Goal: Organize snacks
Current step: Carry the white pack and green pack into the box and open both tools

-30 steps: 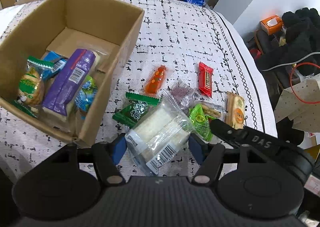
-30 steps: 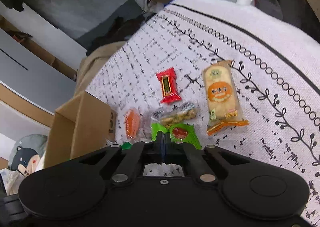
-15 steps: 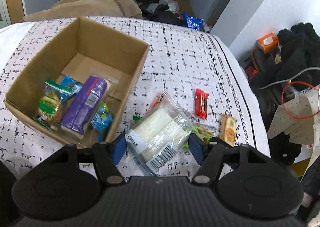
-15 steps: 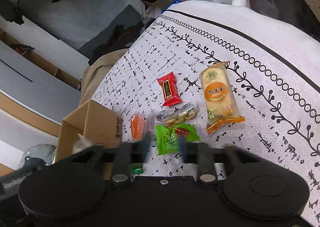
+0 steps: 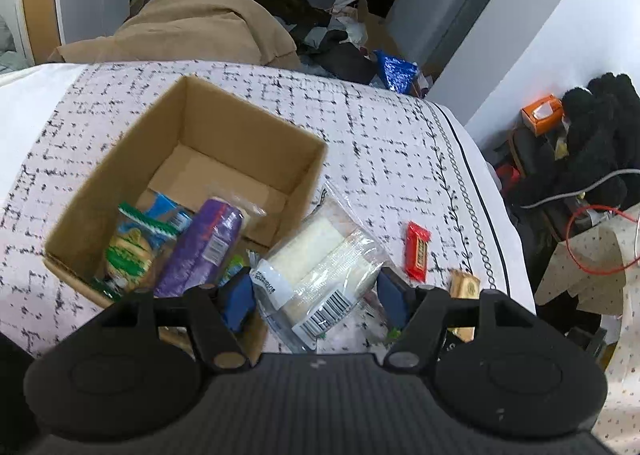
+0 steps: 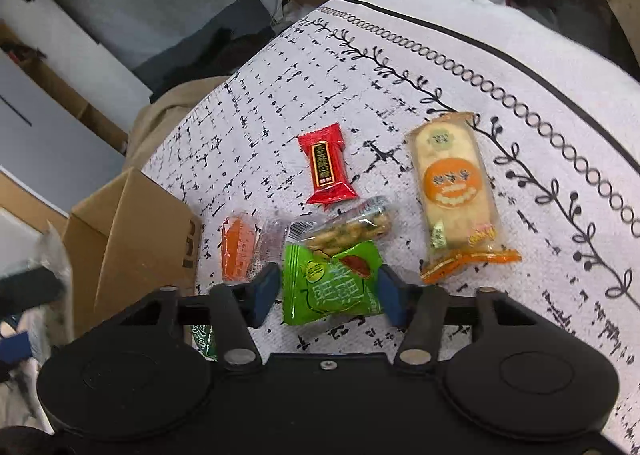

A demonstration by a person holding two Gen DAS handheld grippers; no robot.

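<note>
Snacks in thin wrappers are the job, and the clear packet of white cakes is the one in hand: light, soft and crinkly, its film slick, so I judge it wants a hold across the firm cake body rather than the loose sealed ends. The left gripper is clamped on it at the barcode end, a blue pad pressing each side, and carries it just above the near right corner of the cardboard box, which sits on the patterned cloth and already holds a purple packet. The right gripper stands with its tongs apart, one either side of the green packet, which lies flat on the cloth between them, not yet pinched; it looks puffy and likely to squash
</note>
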